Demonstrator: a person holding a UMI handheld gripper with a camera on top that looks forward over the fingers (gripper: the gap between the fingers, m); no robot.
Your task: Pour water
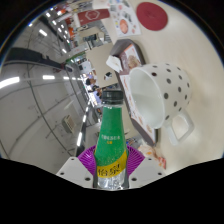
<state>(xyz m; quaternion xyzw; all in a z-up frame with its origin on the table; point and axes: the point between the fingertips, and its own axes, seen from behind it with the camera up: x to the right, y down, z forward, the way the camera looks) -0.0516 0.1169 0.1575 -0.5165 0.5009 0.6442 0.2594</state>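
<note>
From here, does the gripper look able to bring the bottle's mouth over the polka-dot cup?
Probably yes. The gripper is shut on the green bottle, whose mouth sits just beside the tilted polka-dot cup, with nothing visible between them.

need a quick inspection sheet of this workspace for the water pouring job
surface: pale tabletop beyond the tongs, only partly seen
job's things: green bottle with a dark cap, held upright between the pads; white cup with dark dots tipped on its side just beyond it, mouth toward the bottle
clutter: small orange and white item on the table beside the bottle, too small to identify
tongs: tongs shut on the bottle, purple pads against its sides
cables: nothing seen
surroundings: indoor room with ceiling lights, a round red sign and a red banner high behind
</note>
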